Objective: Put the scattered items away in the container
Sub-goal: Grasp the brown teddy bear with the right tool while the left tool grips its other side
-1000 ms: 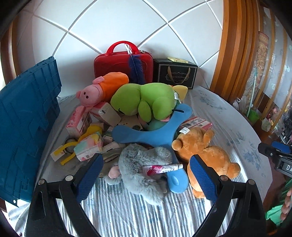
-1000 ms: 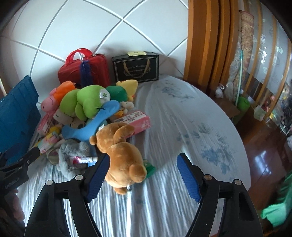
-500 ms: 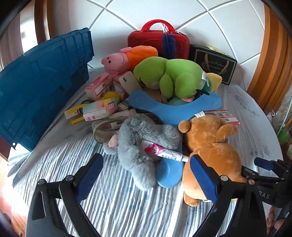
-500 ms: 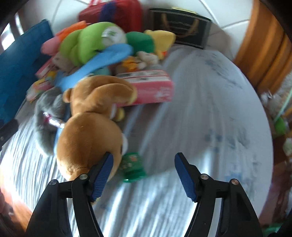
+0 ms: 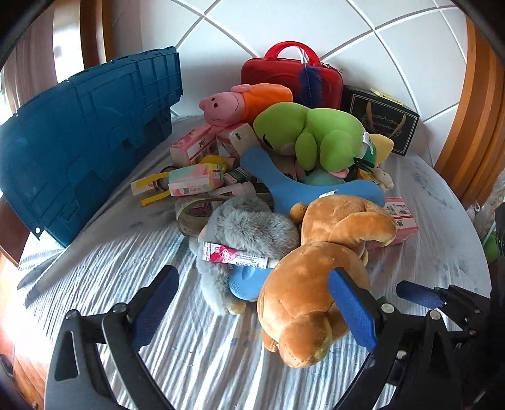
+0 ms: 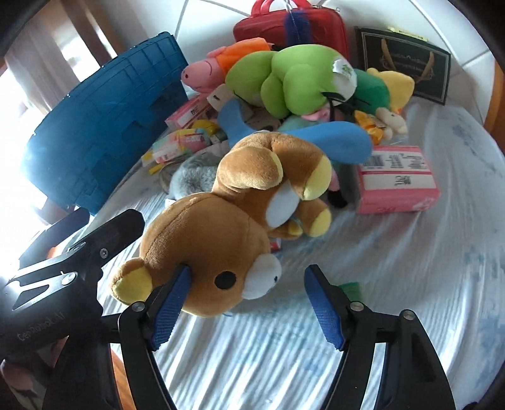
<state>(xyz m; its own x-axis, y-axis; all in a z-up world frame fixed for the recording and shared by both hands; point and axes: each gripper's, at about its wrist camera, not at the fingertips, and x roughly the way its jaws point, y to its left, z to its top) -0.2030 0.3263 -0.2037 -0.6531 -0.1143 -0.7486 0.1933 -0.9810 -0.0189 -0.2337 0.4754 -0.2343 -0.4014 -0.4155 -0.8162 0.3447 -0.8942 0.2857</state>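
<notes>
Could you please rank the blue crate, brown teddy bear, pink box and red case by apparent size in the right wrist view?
1. blue crate
2. brown teddy bear, enlarged by nearness
3. red case and pink box: too alike to rank

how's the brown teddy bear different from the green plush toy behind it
The brown teddy bear lies on the striped bedcover at the front of the pile; the green plush toy sits on top of the heap, farther back. The bear's head is between the open right gripper fingers; nothing is near the green toy. The bear has yellow ear and paw patches; the green toy carries a white tag. Both are soft stuffed toys, not yet in the blue crate.
</notes>
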